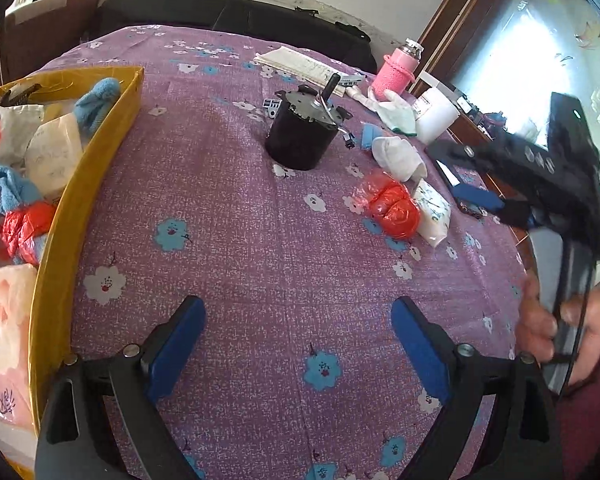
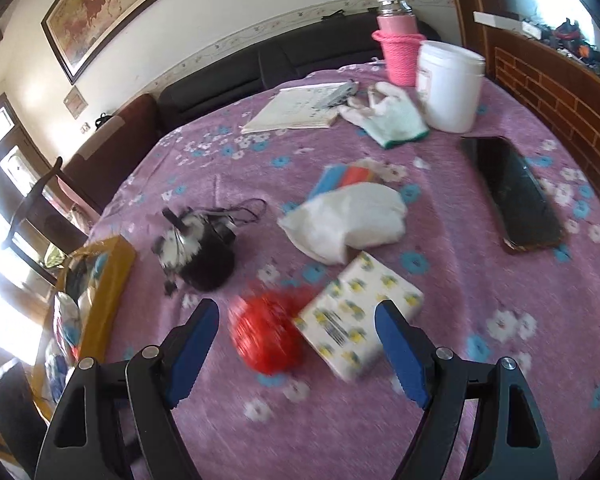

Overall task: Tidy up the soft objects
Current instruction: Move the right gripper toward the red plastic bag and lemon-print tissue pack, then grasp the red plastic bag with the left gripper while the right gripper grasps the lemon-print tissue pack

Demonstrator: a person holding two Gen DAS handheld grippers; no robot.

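A yellow cardboard box at the left holds tissue packs, blue cloths and a red plastic bag. My left gripper stands open over bare purple tablecloth beside it, holding nothing. My right gripper is also open. It hovers just above a crumpled red plastic bag and a tissue pack with yellow print, and its pads press on neither. A white cloth lies just beyond them and a white glove farther back. In the left wrist view the right gripper hangs over the red bag and the tissue pack.
A black motor with wires stands mid-table. A phone, a white tub, a pink bottle, a notebook and coloured sponges lie at the back and right. A hand grips the right tool's handle.
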